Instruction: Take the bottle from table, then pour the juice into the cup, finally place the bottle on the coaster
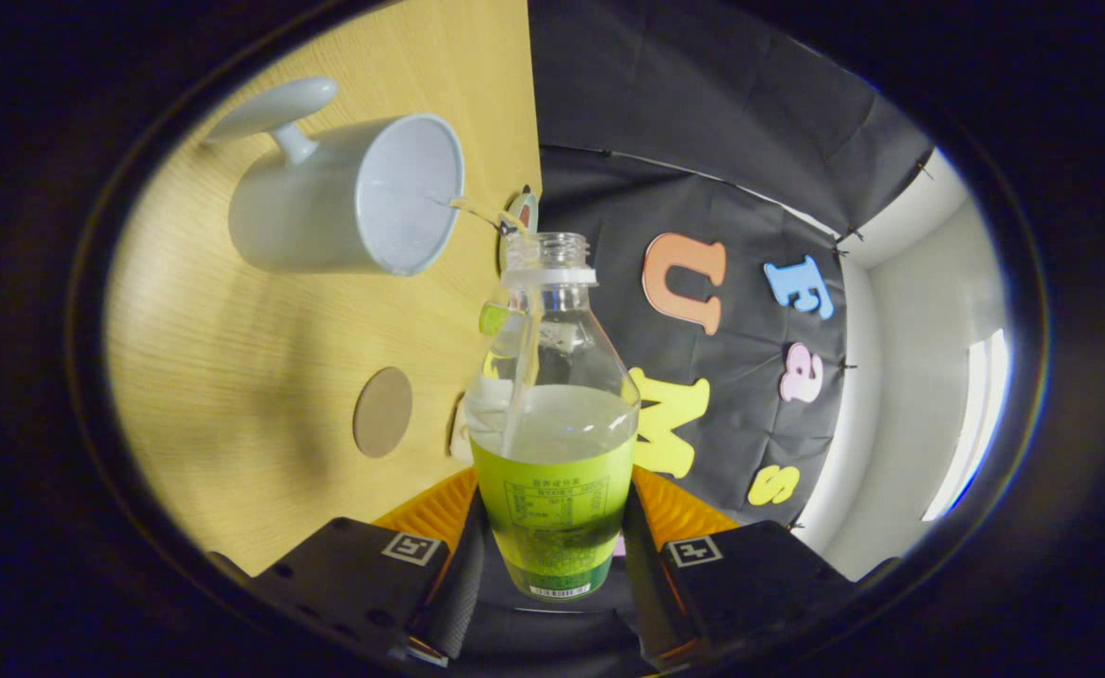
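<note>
Now the tool [552,556] is clamping the bottle [552,424], tipping it so juice is streaming into the cup [345,198] near the desk [232,377] edge; the coaster [382,411] is waiting beside.

Claw [552,556]: 2 blocky fingers w/ square tag markers, ribbed inner faces.

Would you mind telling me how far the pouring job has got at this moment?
Done: the bottle is off the table, clamped between both fingers of the gripper. In hand: the bottle is tipped toward the cup, and a thin stream of juice runs from its open mouth into the cup. Left: finish pouring, then set the bottle on the coaster, which lies bare on the table.
</note>
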A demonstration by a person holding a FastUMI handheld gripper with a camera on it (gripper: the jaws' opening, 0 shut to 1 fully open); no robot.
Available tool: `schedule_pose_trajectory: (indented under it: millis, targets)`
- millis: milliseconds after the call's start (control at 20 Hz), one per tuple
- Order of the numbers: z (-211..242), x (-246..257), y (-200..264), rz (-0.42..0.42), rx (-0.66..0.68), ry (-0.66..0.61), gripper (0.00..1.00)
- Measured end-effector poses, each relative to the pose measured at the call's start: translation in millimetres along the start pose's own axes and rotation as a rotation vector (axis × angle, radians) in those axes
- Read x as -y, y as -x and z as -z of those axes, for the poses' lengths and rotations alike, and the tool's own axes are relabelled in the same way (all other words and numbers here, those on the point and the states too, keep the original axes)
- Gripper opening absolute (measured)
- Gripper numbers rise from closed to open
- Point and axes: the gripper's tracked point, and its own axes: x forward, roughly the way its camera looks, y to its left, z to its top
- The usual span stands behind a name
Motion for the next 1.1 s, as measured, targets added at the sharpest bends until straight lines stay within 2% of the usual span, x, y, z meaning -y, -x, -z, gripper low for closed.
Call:
schedule_pose_trajectory:
  millis: [1100]
  targets:
    - [-4,32,-6,0.055,0.004,0.079,0.73]
